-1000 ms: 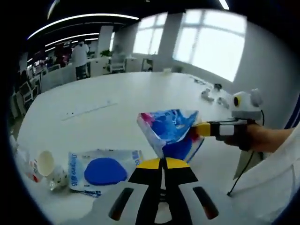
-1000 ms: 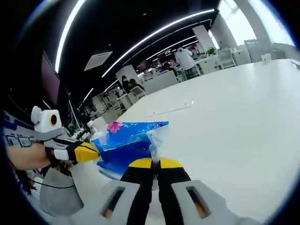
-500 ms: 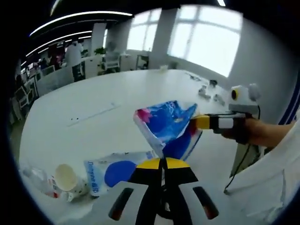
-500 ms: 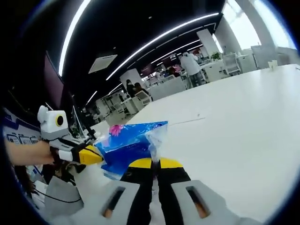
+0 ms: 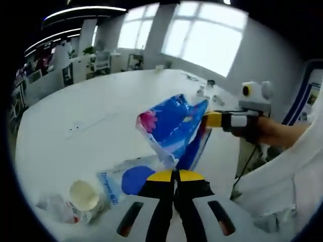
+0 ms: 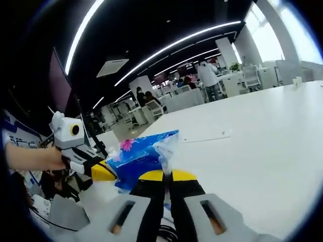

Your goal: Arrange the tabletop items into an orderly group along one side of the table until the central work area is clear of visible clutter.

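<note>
1. Holding one blue tissue pack [image 5: 174, 128] above the white table [image 5: 91, 116], your left gripper [image 5: 175, 174] and right gripper [image 6: 167, 174] each clamp an end.
2. You have one flat blue-and-white packet [image 5: 126, 179] lying below the pack.
3. One paper cup [image 5: 85, 194] and crumpled wrappers [image 5: 58, 209] sit beside that packet.

Flat packet [image 5: 123, 179] print possibly blurred.

bright window [image 5: 209, 43] glare, ceiling light strips [image 6: 171, 43], fisheye-bent soft edges.
</note>
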